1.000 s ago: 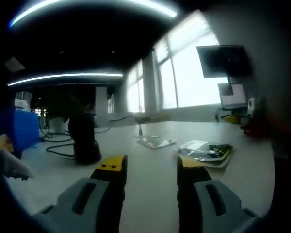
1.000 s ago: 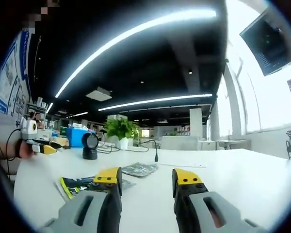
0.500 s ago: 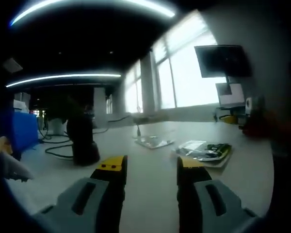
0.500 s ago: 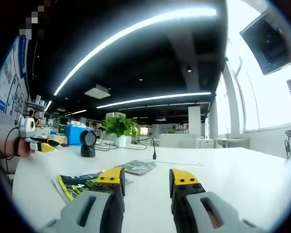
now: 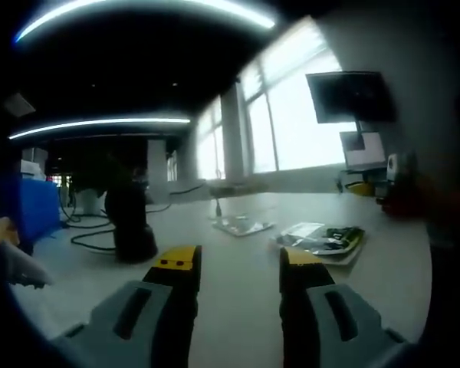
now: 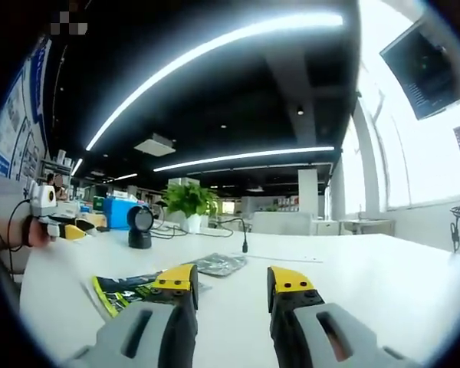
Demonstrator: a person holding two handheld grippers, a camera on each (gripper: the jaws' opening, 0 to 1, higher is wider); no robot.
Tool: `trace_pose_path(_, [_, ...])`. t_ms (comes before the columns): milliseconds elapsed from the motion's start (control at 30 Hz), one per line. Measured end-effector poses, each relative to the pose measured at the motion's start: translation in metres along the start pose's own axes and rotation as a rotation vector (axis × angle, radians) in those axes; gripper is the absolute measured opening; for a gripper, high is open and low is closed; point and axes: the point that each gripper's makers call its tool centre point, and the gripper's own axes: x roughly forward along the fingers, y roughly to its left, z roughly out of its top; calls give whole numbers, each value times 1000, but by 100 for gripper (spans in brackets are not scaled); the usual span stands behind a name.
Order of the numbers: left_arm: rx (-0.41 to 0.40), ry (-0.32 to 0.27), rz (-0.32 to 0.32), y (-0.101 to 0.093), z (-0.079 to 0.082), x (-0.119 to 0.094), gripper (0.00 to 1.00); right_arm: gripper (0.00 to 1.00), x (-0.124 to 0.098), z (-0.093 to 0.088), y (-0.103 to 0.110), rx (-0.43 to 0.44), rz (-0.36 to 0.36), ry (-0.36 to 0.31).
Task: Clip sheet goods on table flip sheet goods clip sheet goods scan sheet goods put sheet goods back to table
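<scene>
Sheet goods (image 6: 126,289) lie flat on the table (image 6: 383,276), so my two empty, parted hand-held grippers (image 5: 236,264) (image 6: 231,278) may only skid over them.

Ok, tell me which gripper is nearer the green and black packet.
Right. The right gripper has the green and black packet just beside its left jaw; the left gripper sits farther back, with the packet ahead and to its right.

Glossy plastic pkts (image 6: 126,289), (image 6: 218,265) on smooth matt white table (image 6: 368,284).
</scene>
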Motion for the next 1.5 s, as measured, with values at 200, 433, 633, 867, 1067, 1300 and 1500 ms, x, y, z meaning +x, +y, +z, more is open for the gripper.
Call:
trace_pose_path(200, [-9,1,1,1,0,0,33,31,1,-4,2,-16,5,20])
trace_pose_path(433, [-2,0,6,2,0,0,34,31,2,-5,4,-16,8,26])
trace_pose_path(633, [13,11,-7,-1,-2,1,34,30,1,-4,0,3,-3,20])
trace_pose_path(867, [8,3,-2,1,-1,1,34,29,3,-7,-2,-7,-2,29])
trace_pose_path(1067, [8,5,-2,1,-1,1,34,29,3,-7,-2,-9,-1,29])
trace_pose_path(1300, [3,1,2,2,0,1,34,29,3,-7,0,-11,1,31])
trace_pose_path(1500, [-3,5,9,3,-1,1,35,29,3,-8,-1,-15,2,35])
